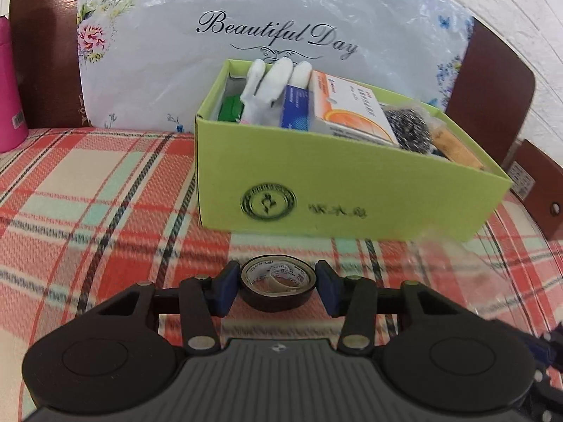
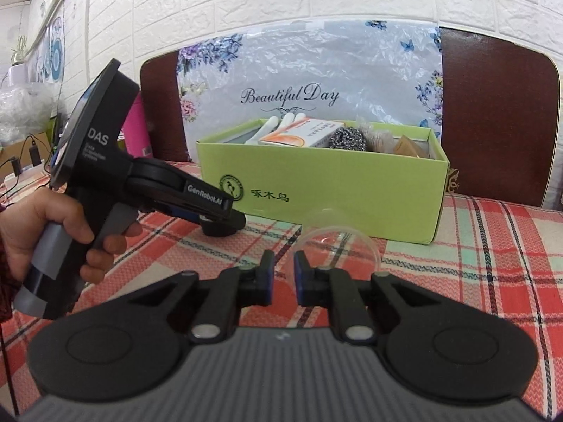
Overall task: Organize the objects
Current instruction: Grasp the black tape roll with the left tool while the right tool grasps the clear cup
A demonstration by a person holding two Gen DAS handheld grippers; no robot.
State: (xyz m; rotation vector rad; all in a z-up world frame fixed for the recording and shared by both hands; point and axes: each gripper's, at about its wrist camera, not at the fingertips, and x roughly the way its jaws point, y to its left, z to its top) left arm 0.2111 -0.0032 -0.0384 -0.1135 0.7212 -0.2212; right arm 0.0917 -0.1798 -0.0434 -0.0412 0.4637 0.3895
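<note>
Pick-up step. Left gripper [image 1: 278, 290] jaws pinch the black tape roll [image 1: 276, 286]; right gripper [image 2: 283, 277] jaws nip a clear cup's [image 2: 337, 246] rim. Next, likely: lift both into the far green box [image 2: 316, 190].

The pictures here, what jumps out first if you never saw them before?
Probably the bright green box in the middle of the plaid tablecloth, stuffed with a white glove, an orange carton and a steel scrubber. In front of it, the left tongs hold a black tape roll, and the right tongs pinch a clear plastic cup.
</note>
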